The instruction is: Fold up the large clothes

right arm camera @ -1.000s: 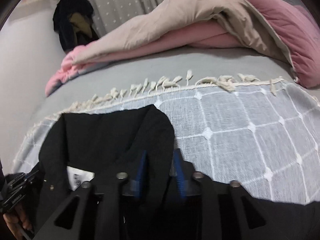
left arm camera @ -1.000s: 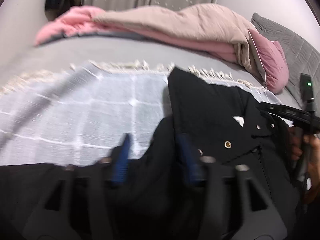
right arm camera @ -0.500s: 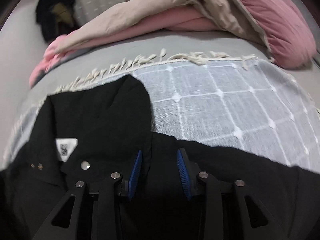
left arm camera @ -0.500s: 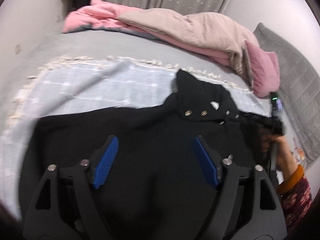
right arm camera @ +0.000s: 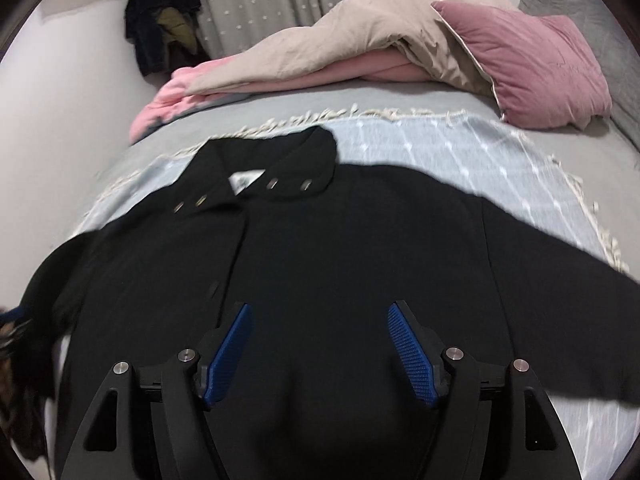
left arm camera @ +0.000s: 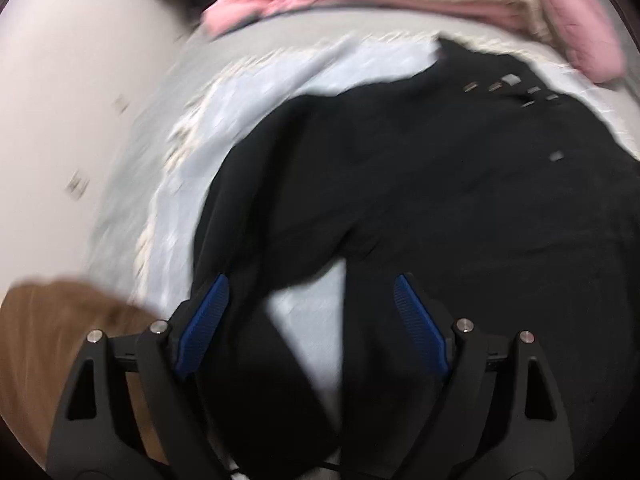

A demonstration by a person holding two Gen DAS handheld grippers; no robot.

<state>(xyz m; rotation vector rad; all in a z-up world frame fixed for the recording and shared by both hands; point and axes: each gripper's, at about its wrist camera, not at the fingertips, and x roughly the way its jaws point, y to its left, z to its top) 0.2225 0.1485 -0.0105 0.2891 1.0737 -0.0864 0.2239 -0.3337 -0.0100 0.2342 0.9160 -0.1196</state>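
A black coat (right arm camera: 320,248) lies spread front-up on a pale blue fringed blanket (right arm camera: 460,152), its collar with metal snaps (right arm camera: 280,184) towards the far side. In the right wrist view my right gripper (right arm camera: 320,308) hovers over the coat's chest. Its jaws are opening and the blue pads touch no cloth. The left wrist view is blurred. There my left gripper (left arm camera: 311,284) hangs above the coat (left arm camera: 440,184) near its left sleeve (left arm camera: 240,248), over the blanket (left arm camera: 188,168). Its jaws are opening too, wide apart, and the pads press on nothing.
A beige and pink duvet (right arm camera: 360,40) and a pink pillow (right arm camera: 540,68) are piled along the bed's far side. Dark clothes (right arm camera: 164,20) hang by the curtain. A white wall runs along the left. Brown floor (left arm camera: 48,328) shows past the bed's near left corner.
Both grippers have let go of the black cloth, opened and drawn back and up from the coat. The left view has swung towards the bed's left edge.
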